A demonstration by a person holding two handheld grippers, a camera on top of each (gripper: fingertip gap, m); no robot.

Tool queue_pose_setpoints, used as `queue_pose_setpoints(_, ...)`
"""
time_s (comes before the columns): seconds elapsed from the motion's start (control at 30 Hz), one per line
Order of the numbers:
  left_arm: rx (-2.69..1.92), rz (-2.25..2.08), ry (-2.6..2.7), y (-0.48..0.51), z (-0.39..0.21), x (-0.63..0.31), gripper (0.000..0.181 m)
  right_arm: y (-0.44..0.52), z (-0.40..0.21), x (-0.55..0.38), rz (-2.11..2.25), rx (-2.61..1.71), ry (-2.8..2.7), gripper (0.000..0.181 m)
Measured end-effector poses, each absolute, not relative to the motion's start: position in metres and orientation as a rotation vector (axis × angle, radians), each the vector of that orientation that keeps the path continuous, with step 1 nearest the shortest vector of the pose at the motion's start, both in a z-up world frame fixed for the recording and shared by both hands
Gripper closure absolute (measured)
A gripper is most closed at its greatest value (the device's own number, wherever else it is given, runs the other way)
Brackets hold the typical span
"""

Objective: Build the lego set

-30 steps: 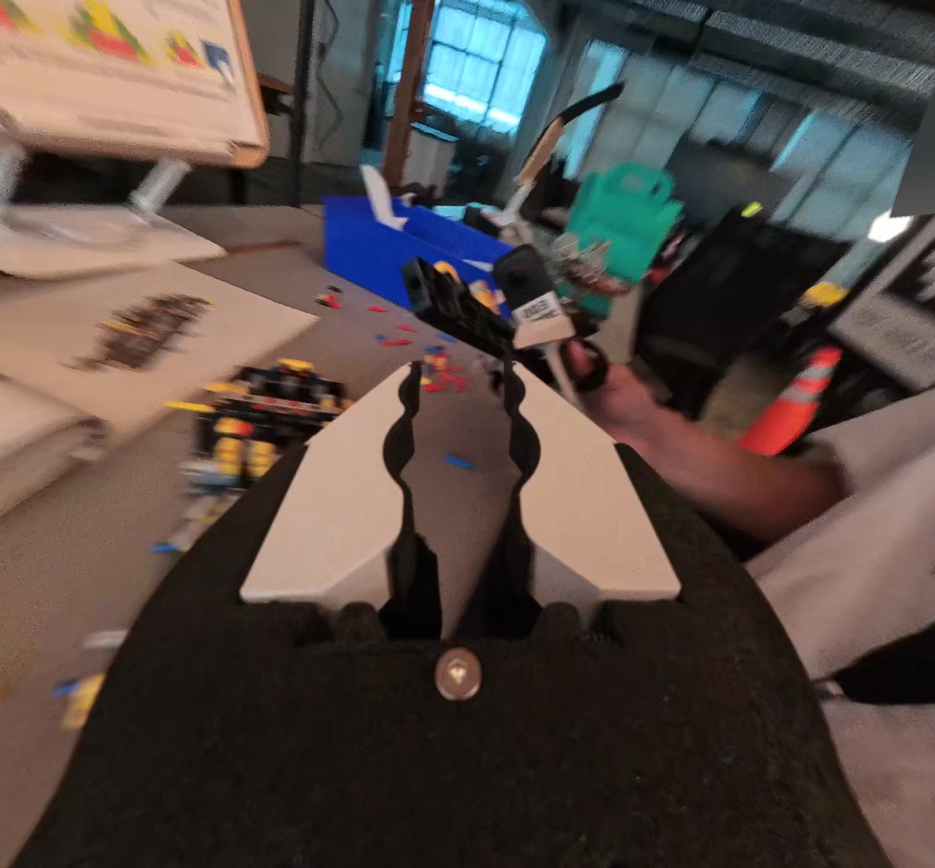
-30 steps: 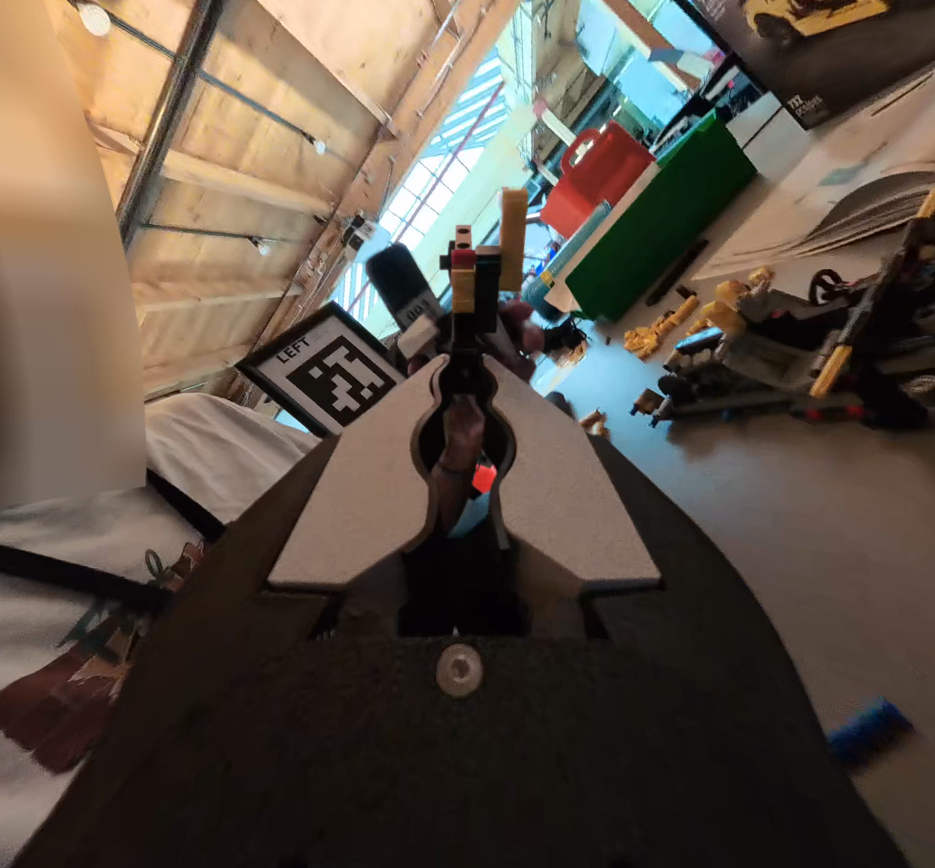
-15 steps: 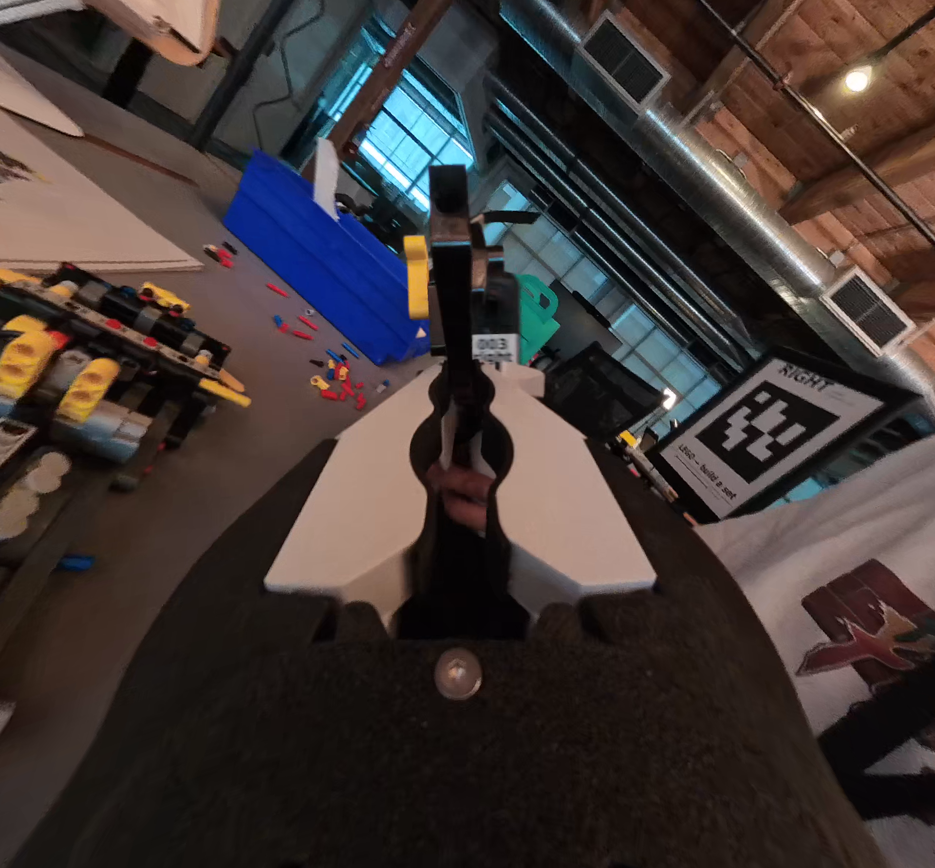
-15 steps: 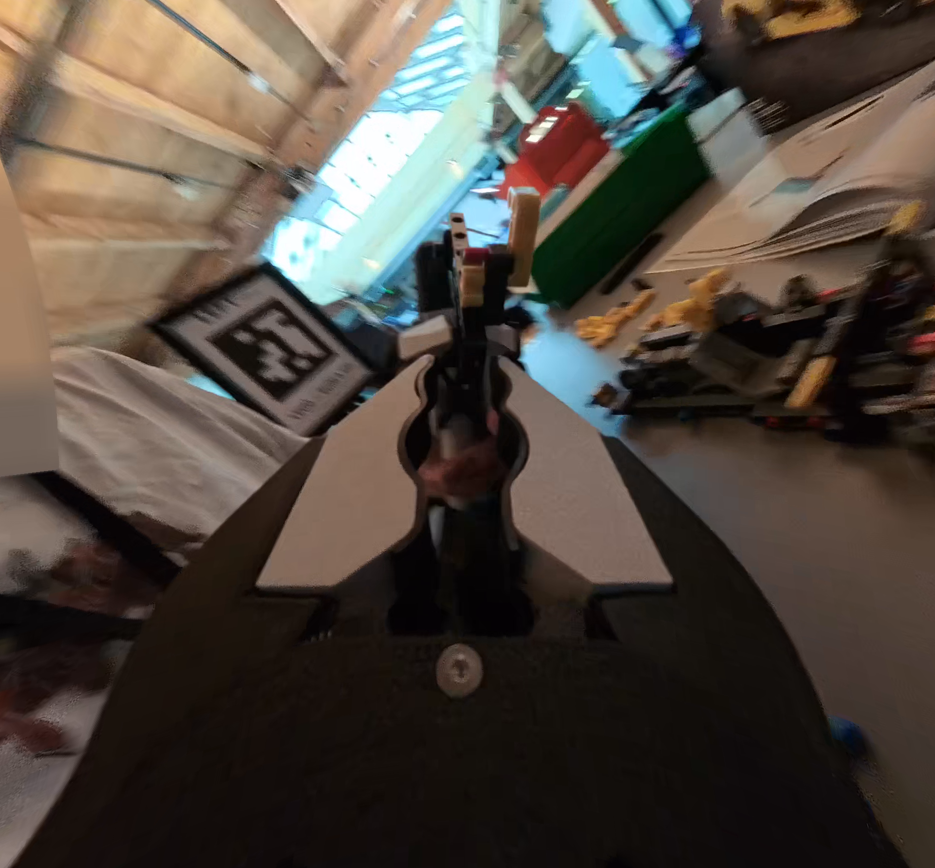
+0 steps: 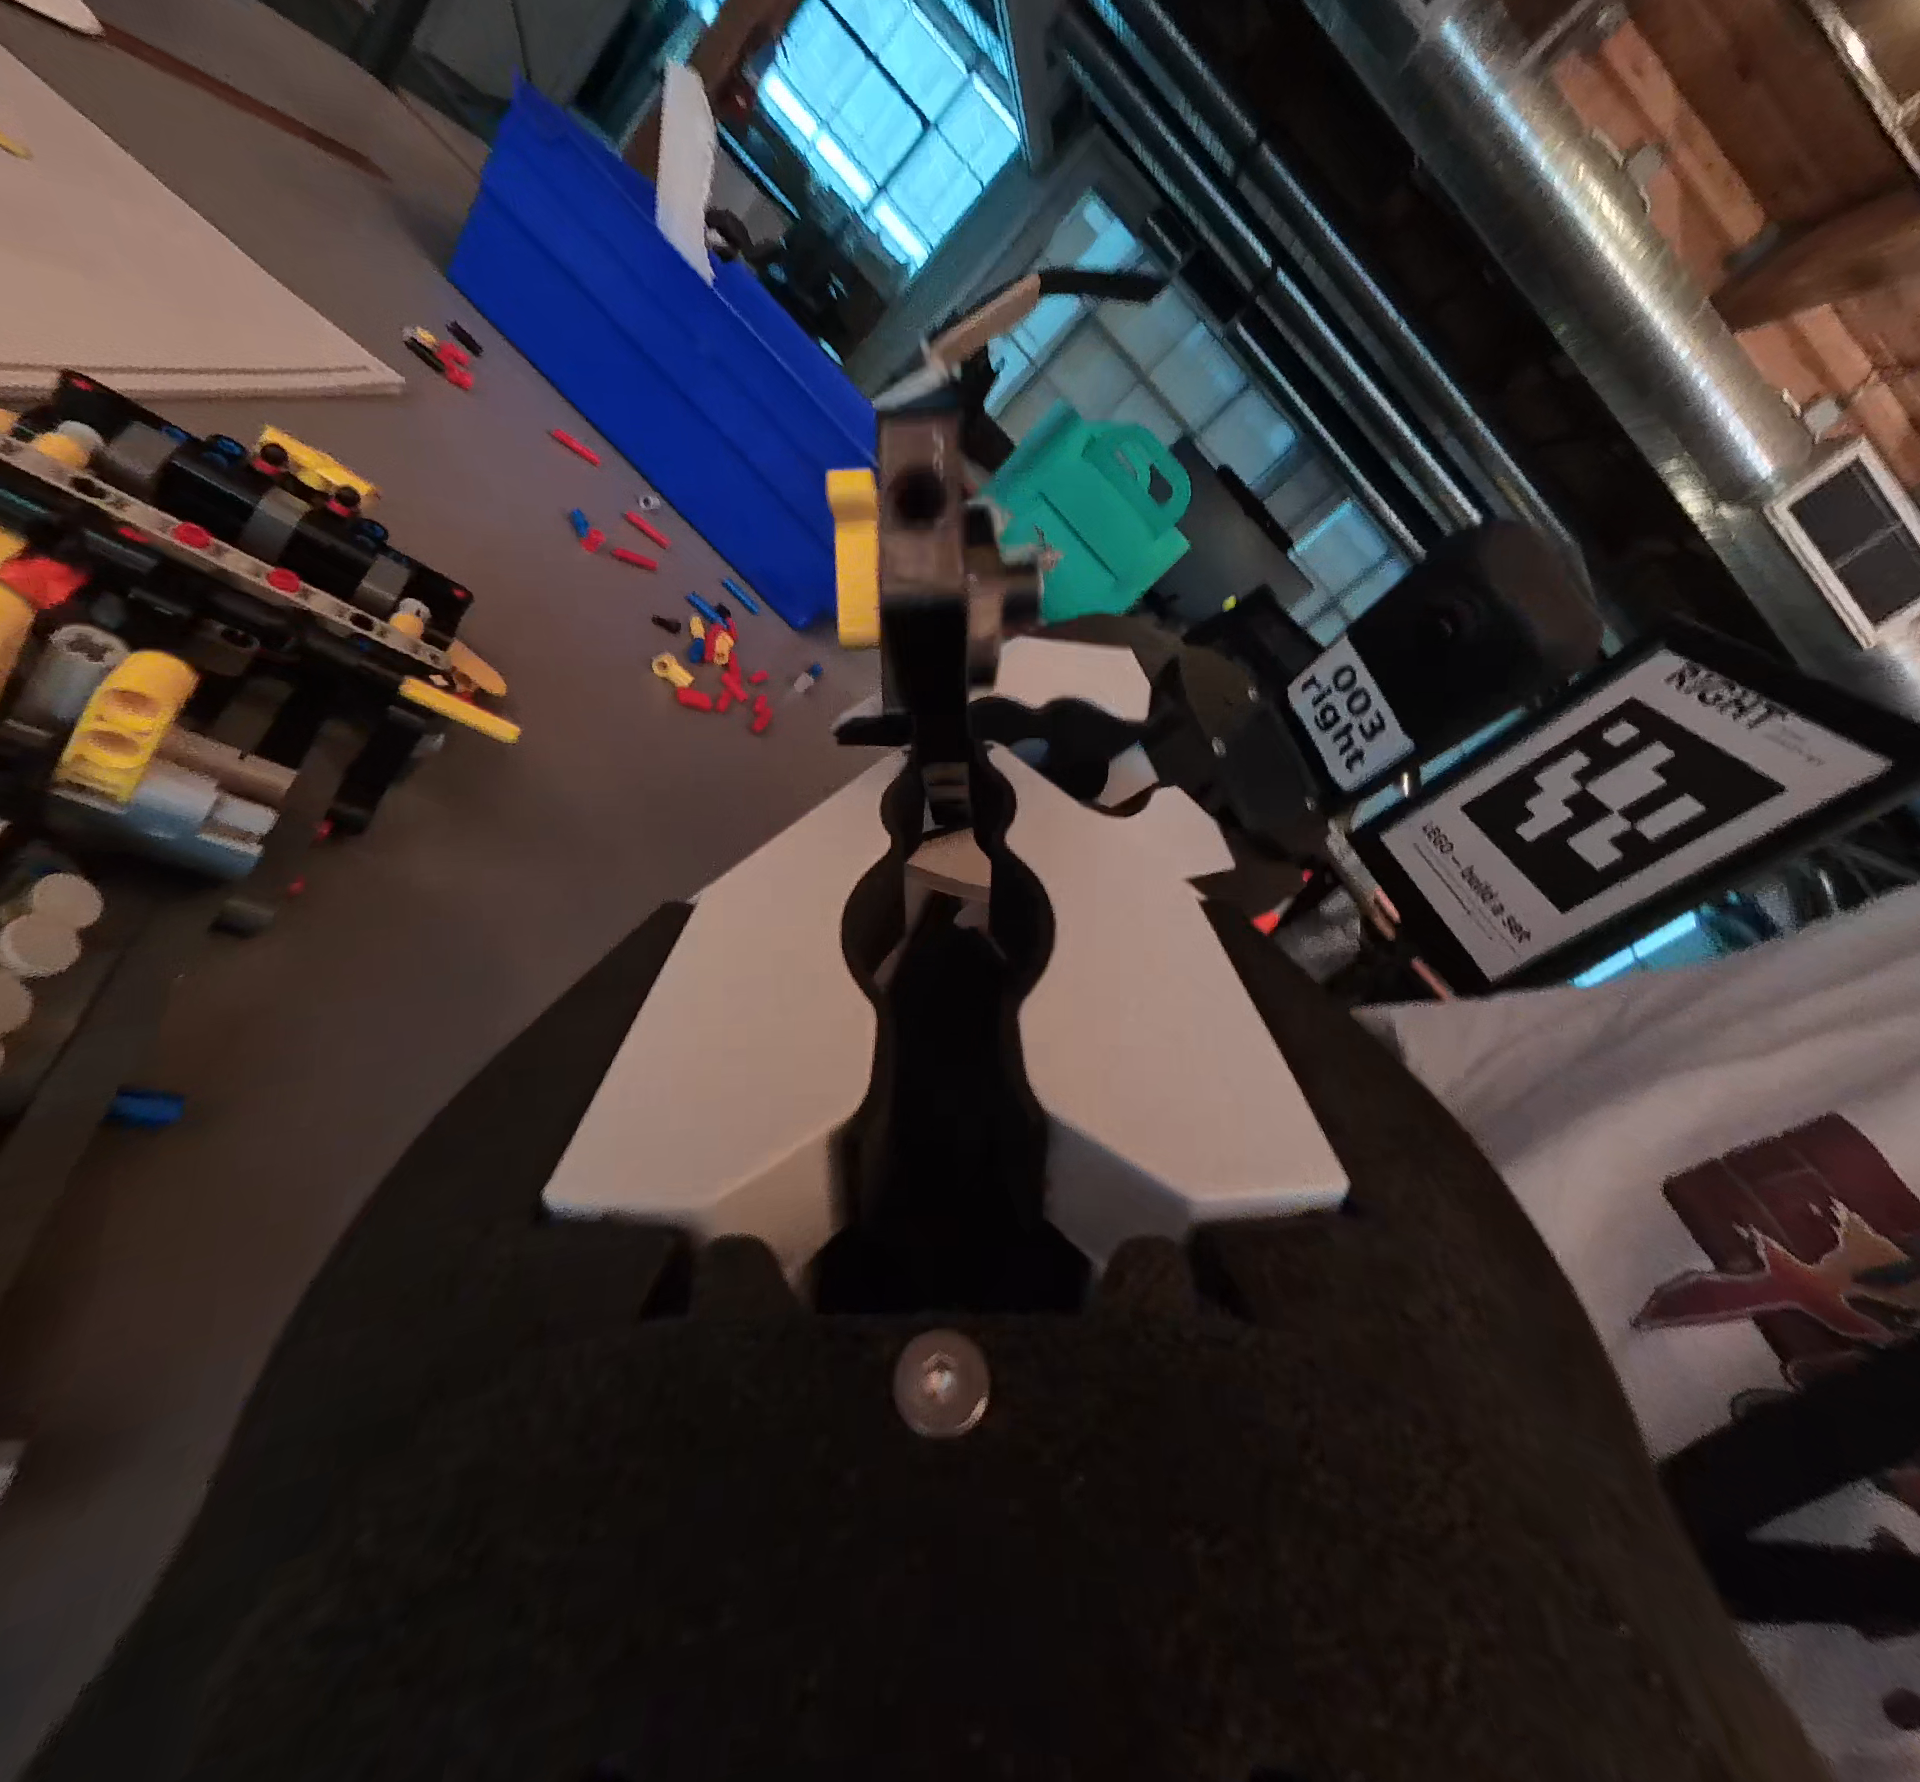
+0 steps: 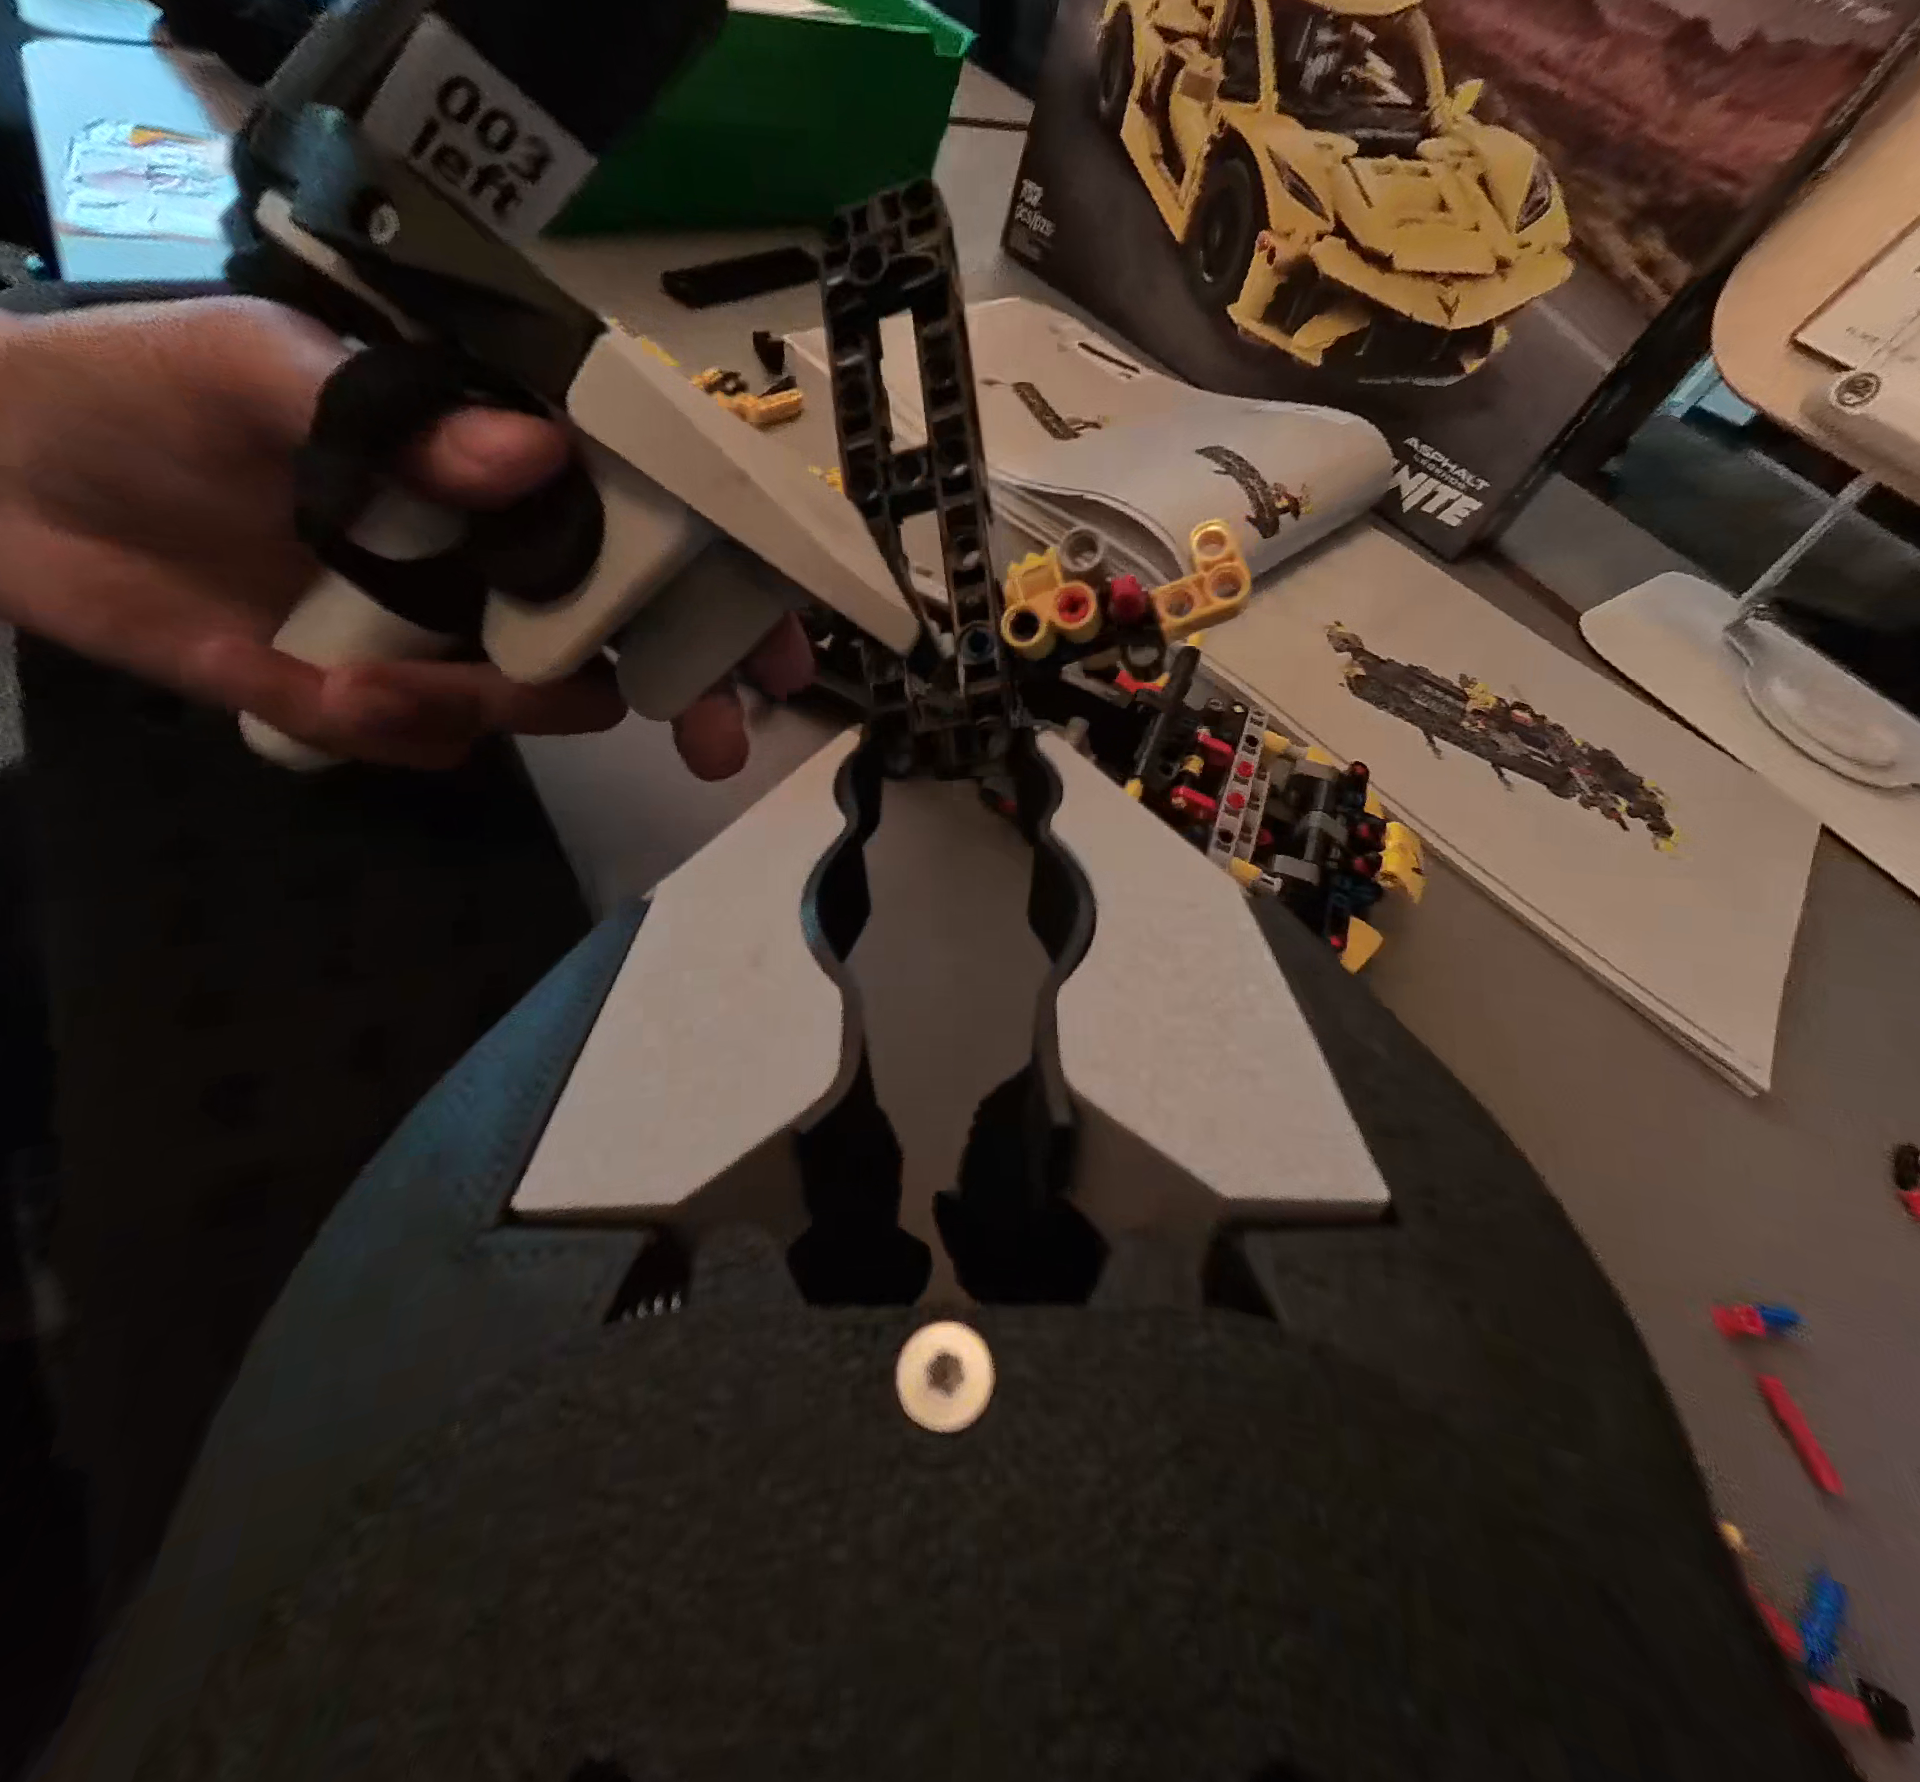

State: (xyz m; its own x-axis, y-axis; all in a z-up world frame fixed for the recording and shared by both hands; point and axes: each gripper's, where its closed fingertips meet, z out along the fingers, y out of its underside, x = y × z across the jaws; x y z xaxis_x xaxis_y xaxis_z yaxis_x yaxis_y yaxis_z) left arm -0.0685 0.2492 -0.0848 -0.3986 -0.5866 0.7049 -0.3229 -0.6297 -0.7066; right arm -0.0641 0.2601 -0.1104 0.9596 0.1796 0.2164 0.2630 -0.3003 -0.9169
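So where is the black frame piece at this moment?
The black frame stands upright at the centre of the right wrist view, pinched by the left gripper above the car model and the open right gripper.

From the right wrist view I can't see where the left claw (image 6: 914, 636) meets the black frame (image 6: 904, 444); its tips hide behind the frame's base. The half-built car (image 5: 197, 589) runs off the left edge in my left wrist view. The loose pins (image 5: 717, 662) near the blue bin (image 5: 644, 350) are too small to sort.
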Motion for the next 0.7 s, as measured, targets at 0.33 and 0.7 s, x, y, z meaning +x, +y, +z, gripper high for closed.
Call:
queue_pose_setpoints(0.33, -1.644, -2.149, 1.600, 0.230, -0.101, -0.073, 0.171, 0.252, -0.121, -0.076, -0.039, -1.976, -0.605, 0.156)
queue_pose_setpoints(0.7, -1.633, -2.099, 1.376, 0.240, -0.099, -0.055, 0.172, 0.263, -0.119, -0.060, -0.015, -1.966, -0.396, 0.154)
